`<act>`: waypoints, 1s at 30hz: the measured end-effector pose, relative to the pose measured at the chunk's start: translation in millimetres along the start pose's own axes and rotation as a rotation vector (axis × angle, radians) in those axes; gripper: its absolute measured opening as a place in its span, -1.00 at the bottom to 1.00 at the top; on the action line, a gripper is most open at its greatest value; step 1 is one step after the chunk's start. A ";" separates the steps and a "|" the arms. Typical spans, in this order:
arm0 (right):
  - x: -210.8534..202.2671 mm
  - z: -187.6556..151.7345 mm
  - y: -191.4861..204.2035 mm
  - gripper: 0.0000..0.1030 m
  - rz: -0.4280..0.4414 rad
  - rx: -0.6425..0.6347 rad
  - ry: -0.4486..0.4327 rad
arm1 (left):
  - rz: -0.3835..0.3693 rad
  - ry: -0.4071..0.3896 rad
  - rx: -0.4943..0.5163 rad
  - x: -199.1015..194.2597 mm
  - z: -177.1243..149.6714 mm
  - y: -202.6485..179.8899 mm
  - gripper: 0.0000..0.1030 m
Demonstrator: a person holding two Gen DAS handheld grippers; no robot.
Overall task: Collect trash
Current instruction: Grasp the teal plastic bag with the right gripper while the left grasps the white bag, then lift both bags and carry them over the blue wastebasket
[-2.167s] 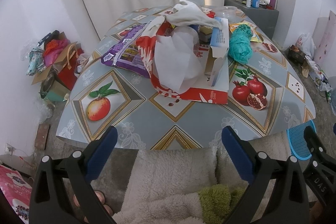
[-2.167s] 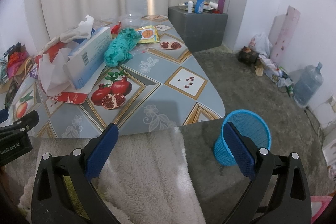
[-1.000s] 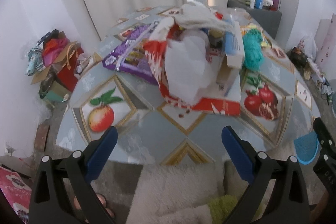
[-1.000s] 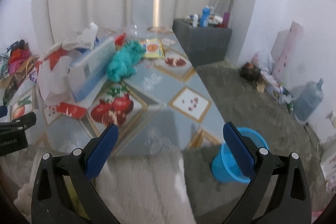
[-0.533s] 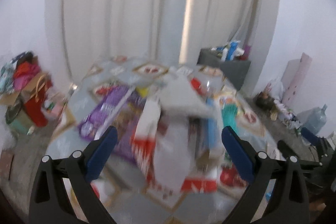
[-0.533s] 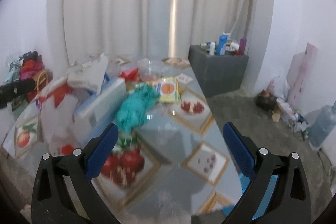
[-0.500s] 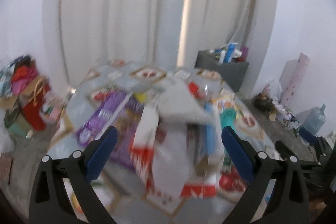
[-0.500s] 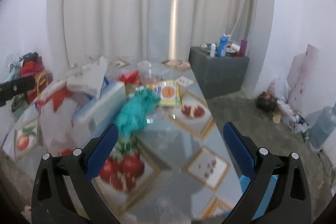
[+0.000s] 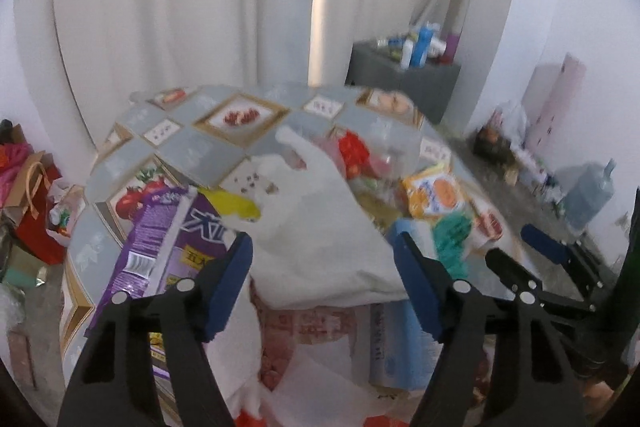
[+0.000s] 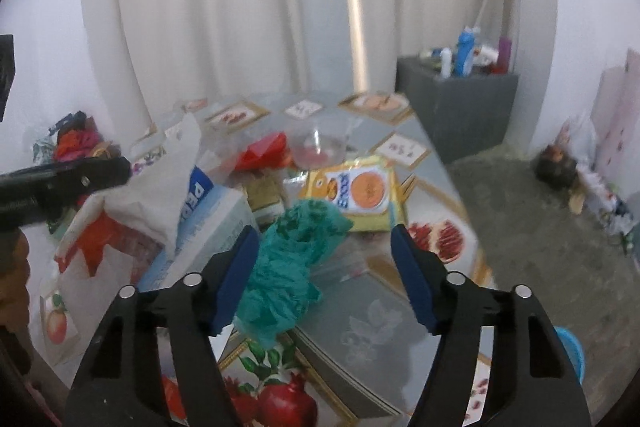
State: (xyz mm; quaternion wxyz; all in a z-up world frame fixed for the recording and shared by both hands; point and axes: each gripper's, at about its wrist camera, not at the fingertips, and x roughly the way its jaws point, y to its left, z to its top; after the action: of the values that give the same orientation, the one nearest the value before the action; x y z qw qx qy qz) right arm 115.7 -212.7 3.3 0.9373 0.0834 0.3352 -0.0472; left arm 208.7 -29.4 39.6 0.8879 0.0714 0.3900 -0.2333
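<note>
A heap of trash covers the fruit-patterned table (image 9: 192,143). My left gripper (image 9: 324,267) hovers over it, jaws closing, with a crumpled white plastic bag (image 9: 320,227) between the pads; I see no pad pressing on it. A purple snack bag (image 9: 168,247) lies to its left and a red-and-white paper bag (image 9: 312,327) below. My right gripper (image 10: 324,267) hangs over a crumpled teal bag (image 10: 292,267), which sits between its closing jaws beside the left pad. Further back lie a yellow-orange packet (image 10: 360,191), a blue-white box (image 10: 208,223) and a clear cup (image 10: 320,143).
A blue basket (image 10: 572,347) shows on the floor at the lower right edge. A grey cabinet (image 10: 456,107) with bottles stands behind the table. Bags are piled on the floor at the left (image 9: 28,187), and a water jug (image 9: 588,195) stands at the right wall.
Both grippers have come forward from the table's near edge to over the trash heap, and their jaws have narrowed. The white bag and the teal bag now lie between the pads.
</note>
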 end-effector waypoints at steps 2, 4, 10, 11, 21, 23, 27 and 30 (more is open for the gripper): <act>10.9 -0.8 1.8 0.15 0.027 0.003 0.033 | 0.044 0.023 0.030 12.0 -2.7 -3.5 0.34; 17.8 -3.5 2.6 0.13 0.045 0.001 0.059 | 0.078 0.042 0.052 22.0 -5.9 -4.5 0.31; 27.2 -6.7 3.5 0.10 0.095 0.013 0.097 | 0.108 0.115 0.039 42.6 -8.9 2.8 0.09; 29.4 -5.7 3.0 0.10 0.100 0.015 0.102 | 0.111 0.122 0.038 44.0 -9.8 3.1 0.05; 36.1 -8.0 2.7 0.09 0.156 0.036 0.159 | 0.119 0.116 0.033 46.1 -11.7 2.9 -0.21; 37.4 -8.4 4.9 0.06 0.165 0.032 0.164 | 0.119 0.105 0.032 44.2 -11.0 2.8 -0.28; 39.8 -9.1 9.8 -0.03 0.197 0.039 0.188 | 0.112 0.086 0.028 41.3 -8.9 3.4 -0.50; 40.5 -9.9 11.9 -0.19 0.218 0.049 0.193 | 0.106 0.079 0.023 40.6 -7.7 5.6 -0.58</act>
State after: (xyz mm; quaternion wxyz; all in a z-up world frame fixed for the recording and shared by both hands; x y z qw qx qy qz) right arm 142.5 -200.5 -28.5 0.8980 0.1464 0.4113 0.0548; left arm 230.1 -36.6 4.6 0.8821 0.1113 0.4176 -0.1874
